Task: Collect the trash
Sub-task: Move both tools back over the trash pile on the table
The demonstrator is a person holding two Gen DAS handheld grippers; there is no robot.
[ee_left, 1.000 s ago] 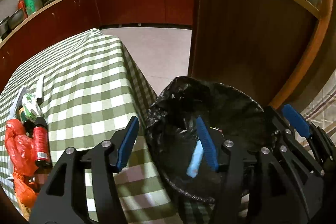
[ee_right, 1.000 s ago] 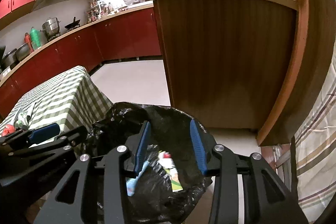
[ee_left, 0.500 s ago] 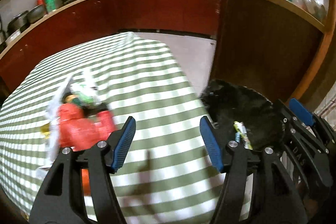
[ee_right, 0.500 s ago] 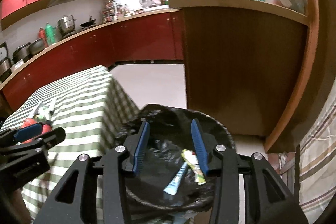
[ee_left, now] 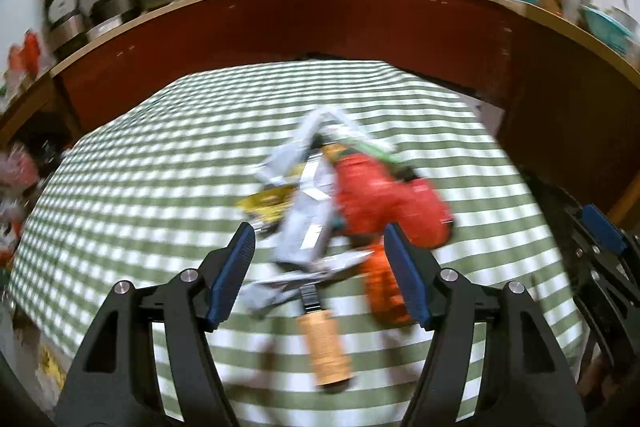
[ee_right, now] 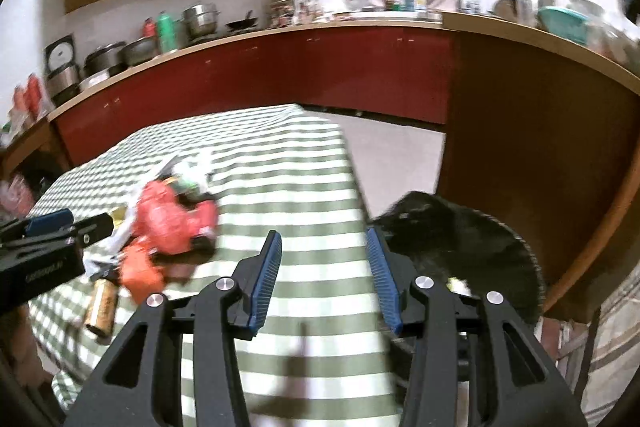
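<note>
A blurred heap of trash (ee_left: 344, 203) lies on the green checked tablecloth (ee_left: 160, 187): red and orange plastic bags (ee_left: 384, 203), silvery wrappers (ee_left: 304, 227), a brown bottle (ee_left: 326, 343). My left gripper (ee_left: 320, 267) hovers just in front of the heap, jaws opening, nothing between them. My right gripper (ee_right: 324, 271) is over the cloth (ee_right: 304, 195), between the heap (ee_right: 168, 223) and the black-lined trash bin (ee_right: 460, 247), jaws opening and empty. The left gripper (ee_right: 48, 227) shows at the left edge there.
Red kitchen cabinets (ee_left: 320, 23) with pots and bottles on the counter run behind the table. A brown wooden counter side (ee_right: 532, 167) stands behind the bin. Tiled floor (ee_right: 392, 163) lies between table and counter.
Both grippers swung left, away from the bin toward the table. The trash heap moved from the left edge to the centre of the left wrist view. Both grippers' jaws widened.
</note>
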